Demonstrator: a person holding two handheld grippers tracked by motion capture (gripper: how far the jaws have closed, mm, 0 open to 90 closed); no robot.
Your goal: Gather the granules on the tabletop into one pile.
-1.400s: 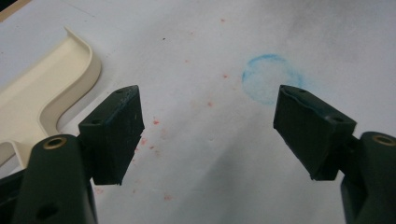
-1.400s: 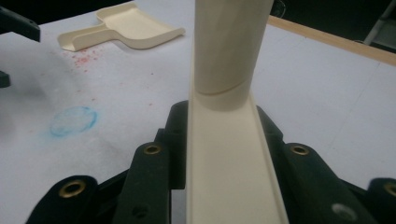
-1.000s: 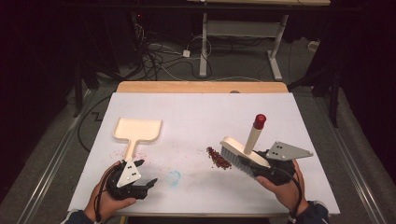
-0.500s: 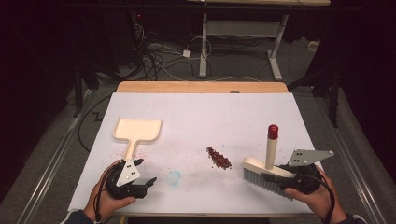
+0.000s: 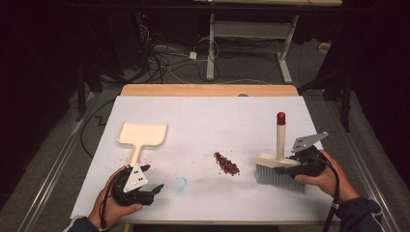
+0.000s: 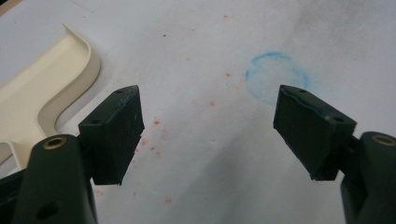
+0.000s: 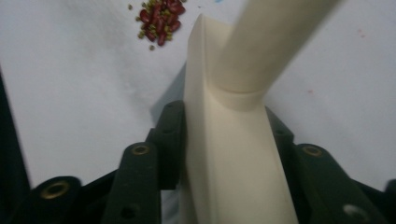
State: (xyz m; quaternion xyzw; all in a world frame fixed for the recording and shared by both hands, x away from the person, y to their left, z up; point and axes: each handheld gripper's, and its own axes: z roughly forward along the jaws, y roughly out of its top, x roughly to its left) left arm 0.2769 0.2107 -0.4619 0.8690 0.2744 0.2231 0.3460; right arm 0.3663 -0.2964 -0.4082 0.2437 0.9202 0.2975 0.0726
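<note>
A cream hand brush [image 5: 278, 177] with a red-tipped handle stands bristles down on the white sheet, right of a small pile of red beans [image 5: 226, 163]. My right gripper [image 5: 292, 166] has its jaws on either side of the brush block [image 7: 205, 70]. They have just been opening, and the pads now lie loosely along its sides. The beans [image 7: 159, 21] lie just beyond the block. My left gripper [image 5: 157, 188] rests open at the near left, nothing between its pads [image 6: 208, 128], beside the handle of a cream dustpan [image 5: 142, 134], whose curved rim [image 6: 70, 70] shows at the left.
A faint blue ring [image 5: 180, 183] is drawn on the sheet ahead of the left gripper, also seen close up [image 6: 275, 77]. Red specks dot the sheet near it. The table's wooden far edge [image 5: 208, 90] backs onto a floor with cables and desk legs.
The right hand has carried the brush rightward, away from the bean pile, and set it down upright on its bristles. The left hand has stayed put.
</note>
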